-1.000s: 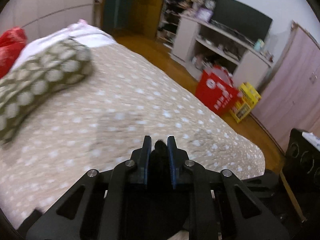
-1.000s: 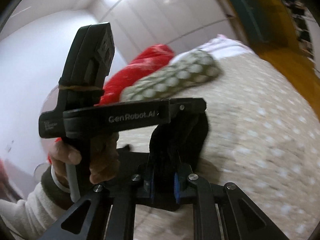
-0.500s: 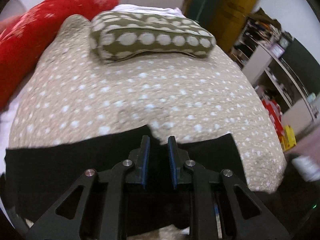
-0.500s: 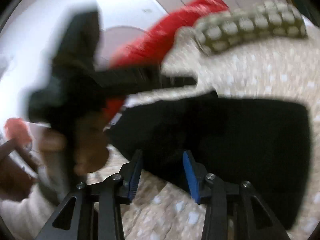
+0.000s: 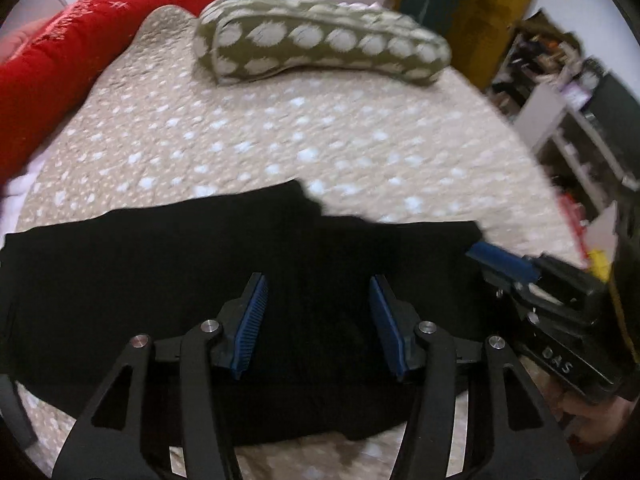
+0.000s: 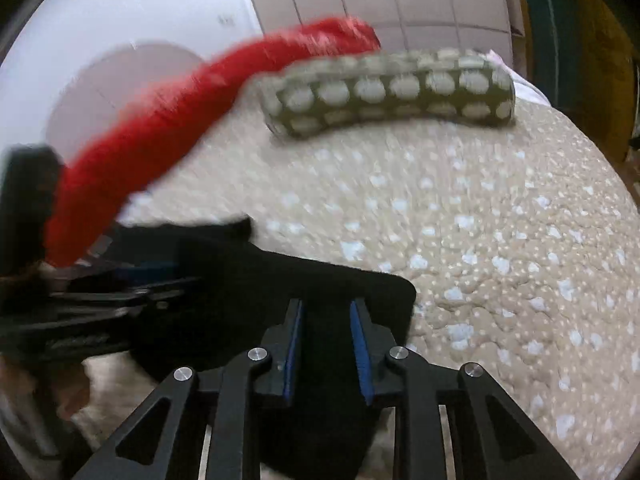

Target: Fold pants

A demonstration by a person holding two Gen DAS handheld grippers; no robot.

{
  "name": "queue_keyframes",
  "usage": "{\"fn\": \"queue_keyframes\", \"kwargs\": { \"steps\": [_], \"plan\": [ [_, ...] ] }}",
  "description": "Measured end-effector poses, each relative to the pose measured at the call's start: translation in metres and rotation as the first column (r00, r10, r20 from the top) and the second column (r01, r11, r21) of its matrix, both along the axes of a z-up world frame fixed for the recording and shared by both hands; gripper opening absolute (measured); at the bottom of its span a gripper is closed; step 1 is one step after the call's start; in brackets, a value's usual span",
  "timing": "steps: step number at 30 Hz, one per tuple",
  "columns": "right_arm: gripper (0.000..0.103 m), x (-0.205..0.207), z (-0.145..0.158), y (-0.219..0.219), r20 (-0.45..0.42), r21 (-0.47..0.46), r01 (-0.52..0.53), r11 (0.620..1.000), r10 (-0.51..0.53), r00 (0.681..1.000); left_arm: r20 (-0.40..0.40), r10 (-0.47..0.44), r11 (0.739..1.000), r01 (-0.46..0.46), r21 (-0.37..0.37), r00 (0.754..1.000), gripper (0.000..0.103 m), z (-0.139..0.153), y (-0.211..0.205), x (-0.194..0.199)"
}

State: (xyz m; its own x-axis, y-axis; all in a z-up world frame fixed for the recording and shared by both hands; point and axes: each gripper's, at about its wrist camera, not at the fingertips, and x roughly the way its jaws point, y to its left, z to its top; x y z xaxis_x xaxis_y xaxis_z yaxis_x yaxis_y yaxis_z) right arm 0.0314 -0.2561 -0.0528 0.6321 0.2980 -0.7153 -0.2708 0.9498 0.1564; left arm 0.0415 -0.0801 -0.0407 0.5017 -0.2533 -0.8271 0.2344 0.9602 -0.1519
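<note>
Black pants (image 5: pixel 160 272) lie spread flat across the near part of the bed. My left gripper (image 5: pixel 318 280) is open and empty, its blue-padded fingers (image 5: pixel 252 312) just above the cloth. My right gripper (image 6: pixel 325 312) hovers over the right end of the pants (image 6: pixel 312 280) with the jaws partly open, holding nothing. The right gripper also shows in the left wrist view (image 5: pixel 500 260) at the pants' right edge. The left gripper shows blurred in the right wrist view (image 6: pixel 100 292).
The bed has a beige spotted quilt (image 5: pixel 280 140). A green dotted pillow (image 5: pixel 320 44) and a red blanket (image 5: pixel 80 48) lie at the head. Shelves and a TV unit (image 5: pixel 568 120) stand beyond the bed's right side.
Both grippers held the bunched pants a second ago. The pants then dropped flat onto the bed. The left gripper has opened wide; the right opened earlier and has since narrowed a little.
</note>
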Motion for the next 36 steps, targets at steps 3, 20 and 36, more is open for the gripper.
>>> {"fn": "queue_keyframes", "kwargs": {
  "steps": [3, 20, 36],
  "plan": [
    [0.022, 0.005, -0.002, 0.004, 0.02, -0.026, 0.0, 1.0, 0.0, 1.0, 0.009, 0.008, 1.0, -0.008, -0.015, 1.0, 0.052, -0.007, 0.003, 0.0],
    [0.022, -0.074, 0.008, 0.013, 0.013, -0.065, -0.068, 0.996, 0.069, 0.998, 0.026, 0.076, 0.996, -0.075, -0.039, 0.997, 0.054, -0.001, 0.018, -0.033],
    [0.022, -0.029, 0.02, 0.07, 0.032, -0.016, -0.135, 0.991, 0.135, 0.99, 0.037, 0.182, 0.983, -0.181, -0.039, 0.983, 0.054, 0.012, 0.059, -0.057]
  ]
}}
